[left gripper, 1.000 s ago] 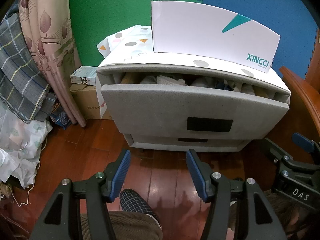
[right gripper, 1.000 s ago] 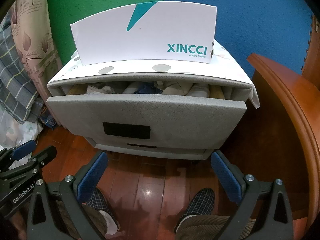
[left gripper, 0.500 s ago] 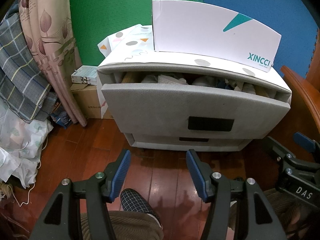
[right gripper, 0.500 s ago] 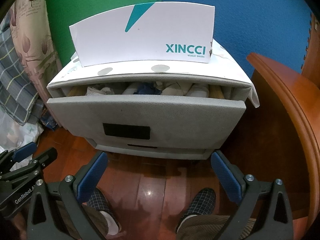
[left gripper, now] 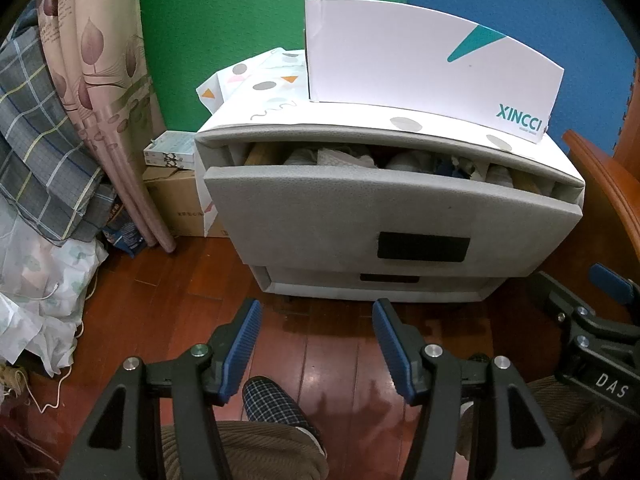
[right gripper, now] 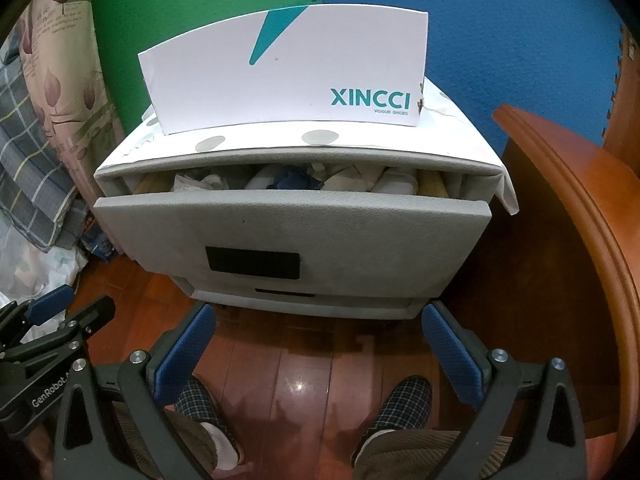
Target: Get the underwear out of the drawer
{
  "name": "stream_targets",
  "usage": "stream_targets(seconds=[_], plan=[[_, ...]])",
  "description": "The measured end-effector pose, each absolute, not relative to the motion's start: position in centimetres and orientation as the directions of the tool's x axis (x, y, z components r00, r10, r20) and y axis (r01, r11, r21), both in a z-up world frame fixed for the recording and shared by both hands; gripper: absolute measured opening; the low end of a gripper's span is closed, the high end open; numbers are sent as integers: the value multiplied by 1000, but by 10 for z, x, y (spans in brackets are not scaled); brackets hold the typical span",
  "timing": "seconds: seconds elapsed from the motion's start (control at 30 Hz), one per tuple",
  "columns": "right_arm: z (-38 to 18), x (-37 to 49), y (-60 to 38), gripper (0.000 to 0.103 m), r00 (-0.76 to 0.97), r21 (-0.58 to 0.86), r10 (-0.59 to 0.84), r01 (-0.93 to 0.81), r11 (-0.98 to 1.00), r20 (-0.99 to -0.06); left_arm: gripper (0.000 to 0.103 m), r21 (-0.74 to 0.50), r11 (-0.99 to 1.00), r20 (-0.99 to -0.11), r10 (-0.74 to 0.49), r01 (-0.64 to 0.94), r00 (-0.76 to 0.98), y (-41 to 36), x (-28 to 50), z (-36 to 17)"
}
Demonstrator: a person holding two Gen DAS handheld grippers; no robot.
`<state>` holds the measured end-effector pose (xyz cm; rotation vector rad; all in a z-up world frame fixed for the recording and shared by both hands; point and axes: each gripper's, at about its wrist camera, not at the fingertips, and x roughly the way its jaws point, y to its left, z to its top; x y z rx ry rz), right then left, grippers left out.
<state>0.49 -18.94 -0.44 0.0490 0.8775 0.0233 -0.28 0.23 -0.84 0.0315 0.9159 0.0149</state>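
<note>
A grey fabric drawer unit stands on the wooden floor. Its top drawer (left gripper: 392, 216) (right gripper: 292, 236) is pulled partly out. Folded white and dark blue underwear (right gripper: 296, 178) (left gripper: 344, 158) shows in the gap behind the drawer front. My left gripper (left gripper: 316, 344) is open and empty, low over the floor in front of the unit. My right gripper (right gripper: 320, 352) is open wider and empty, also in front of the unit. Each gripper shows at the edge of the other's view.
A white XINCCI shoe box (right gripper: 288, 76) stands on the unit's top. A closed lower drawer (right gripper: 300, 294) sits beneath. A wooden furniture edge (right gripper: 580, 220) is on the right. Curtains, a plaid cloth (left gripper: 36, 140) and cardboard boxes (left gripper: 176, 204) are on the left. The person's slippered feet (right gripper: 404, 400) are below.
Both views have shifted slightly; the drawer unit sits a little higher and closer in frame. The drawer and the grippers' openings are unchanged.
</note>
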Motion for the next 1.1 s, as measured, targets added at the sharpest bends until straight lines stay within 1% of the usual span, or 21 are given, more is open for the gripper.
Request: stream_targets(seconds=[1.1], plan=[[-7, 5, -188, 102, 637, 57, 49, -7, 998, -769, 59, 36, 999, -795, 28, 0, 605, 1, -2, -8]])
